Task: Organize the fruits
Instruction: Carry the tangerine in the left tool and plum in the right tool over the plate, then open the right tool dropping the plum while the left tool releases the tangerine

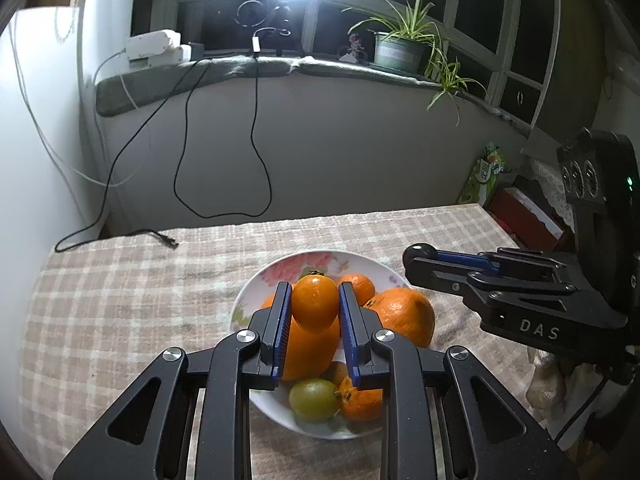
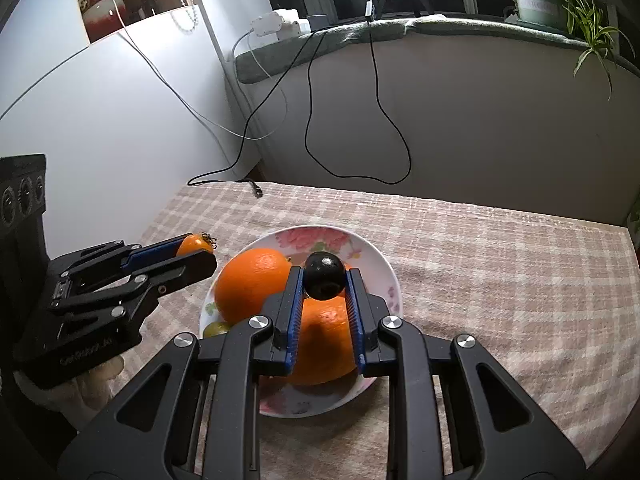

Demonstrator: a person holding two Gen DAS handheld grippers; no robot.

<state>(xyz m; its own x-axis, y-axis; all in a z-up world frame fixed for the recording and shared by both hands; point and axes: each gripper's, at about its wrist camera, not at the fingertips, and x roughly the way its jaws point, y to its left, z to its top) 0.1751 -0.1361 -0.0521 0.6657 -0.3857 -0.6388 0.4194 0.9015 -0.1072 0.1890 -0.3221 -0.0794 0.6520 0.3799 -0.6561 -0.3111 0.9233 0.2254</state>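
A flowered white plate [image 1: 256, 292] [image 2: 384, 276] on the checked tablecloth holds two big oranges [image 1: 404, 316] [image 2: 252, 284], small mandarins [image 1: 360, 400] and a green tomato [image 1: 314, 399]. My left gripper [image 1: 315, 300] is shut on a small orange tomato [image 1: 315, 302] above the plate; in the right wrist view that gripper [image 2: 200, 250] hangs left of the plate with the tomato [image 2: 195, 245] at its tips. My right gripper [image 2: 324, 276] is shut on a dark round fruit [image 2: 324, 275] over the plate; in the left wrist view it [image 1: 418, 258] reaches in from the right with the fruit [image 1: 420, 251] at its tips.
A checked tablecloth [image 1: 132, 300] [image 2: 500, 280] covers the table. A black cable end [image 1: 168, 240] [image 2: 256, 189] lies at its far edge, hanging from a window sill [image 1: 280, 68] with a potted plant [image 1: 400, 50]. A white wall [image 2: 100, 120] stands on the left. A green bag [image 1: 486, 172] is far right.
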